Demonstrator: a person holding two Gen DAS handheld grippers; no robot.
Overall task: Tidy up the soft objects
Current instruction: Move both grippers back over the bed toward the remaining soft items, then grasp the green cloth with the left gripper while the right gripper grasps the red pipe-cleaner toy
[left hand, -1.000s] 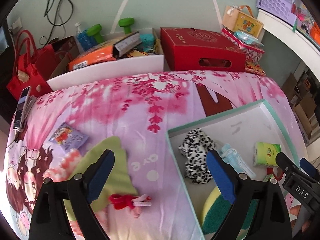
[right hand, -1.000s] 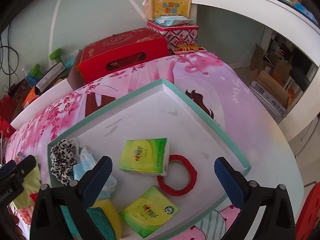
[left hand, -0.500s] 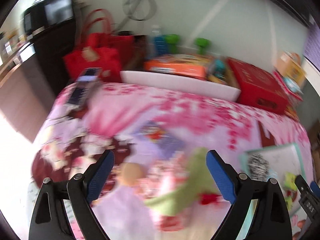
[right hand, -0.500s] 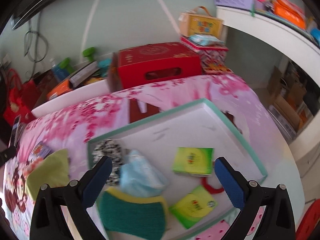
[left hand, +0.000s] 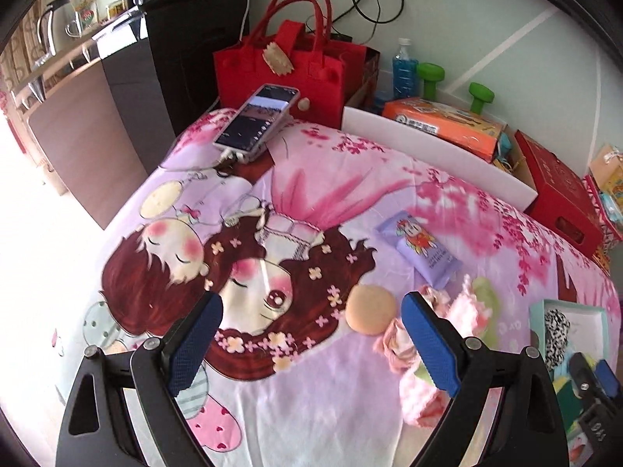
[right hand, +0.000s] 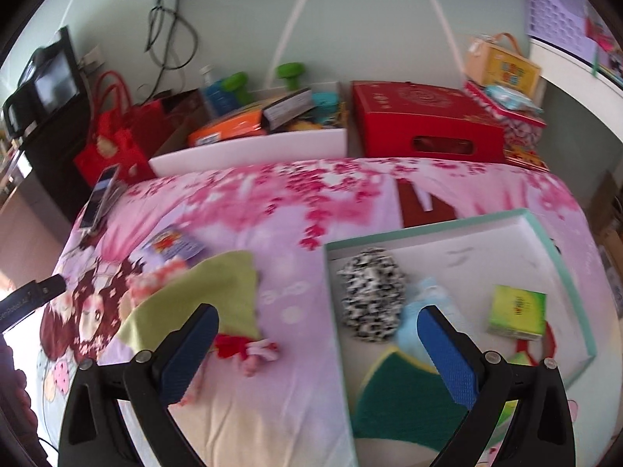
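Moved: both cameras have swung left since a second ago; the left view, then filled by the tray, now looks over the cartoon bedspread, with the tray only at its right edge.
Left gripper: blue-padded fingers spread wide apart, nothing between them, above the bedspread.
Right gripper: fingers likewise spread wide and empty, straddling the tray's left wall.
Tray: white, teal-rimmed, lying on the bedspread; every place below is given from it.
Inside, near end: green-and-yellow sponge.
Inside, middle: light blue face mask, partly hidden by the right finger.
Inside, left part: black-and-white spotted scrunchie, touching the mask.
Inside, right part: green tissue pack, with a red ring just behind it by the right wall.
Just left, outside: small red-and-pink cloth piece.
Left: yellow-green cloth with pink frilly trim, flat on the bedspread.
Farther left: round peach puff, just beside the cloth.
Left and beyond: purple cartoon packet.
Far left corner: phone, propped by a red bag.
Behind: red box.
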